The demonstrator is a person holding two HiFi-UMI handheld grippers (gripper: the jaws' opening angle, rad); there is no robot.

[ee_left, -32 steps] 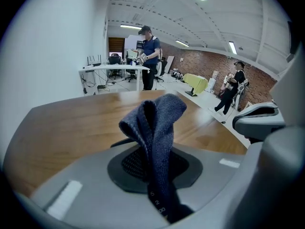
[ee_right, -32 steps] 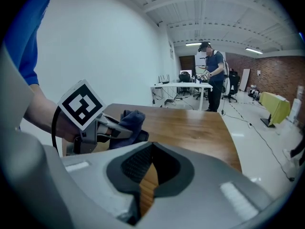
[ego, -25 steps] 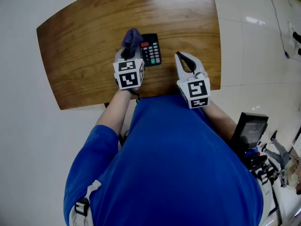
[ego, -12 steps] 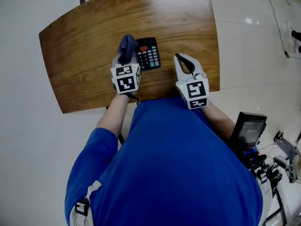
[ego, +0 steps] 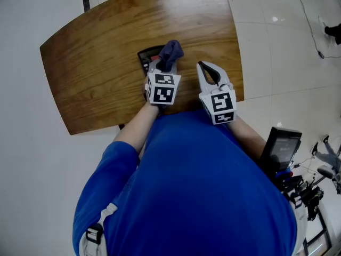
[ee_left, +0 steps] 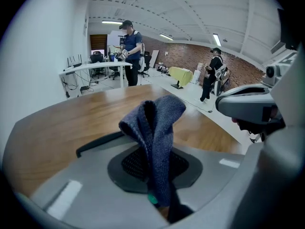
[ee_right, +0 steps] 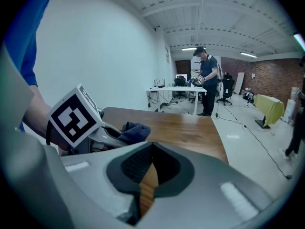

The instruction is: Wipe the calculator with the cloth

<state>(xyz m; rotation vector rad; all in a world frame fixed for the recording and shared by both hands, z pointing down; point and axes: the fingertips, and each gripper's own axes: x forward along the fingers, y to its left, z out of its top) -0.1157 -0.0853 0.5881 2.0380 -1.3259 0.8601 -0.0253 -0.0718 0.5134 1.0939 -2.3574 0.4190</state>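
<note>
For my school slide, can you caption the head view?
Left gripper holds a dark blue cloth over a black calculator on a brown wooden table; right gripper shut, empty.

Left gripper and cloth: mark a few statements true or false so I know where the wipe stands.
1. The left gripper is shut on the cloth. True.
2. The right gripper is holding the calculator. False: its jaws are together with nothing between them, and it hovers over the near edge of the table, to the right of the left gripper.
3. The calculator lies on the wooden table, mostly hidden under the left gripper in the head view. True.
4. The cloth lies spread flat on the table. False: it is bunched and sticks out from the left gripper's jaws.
</note>
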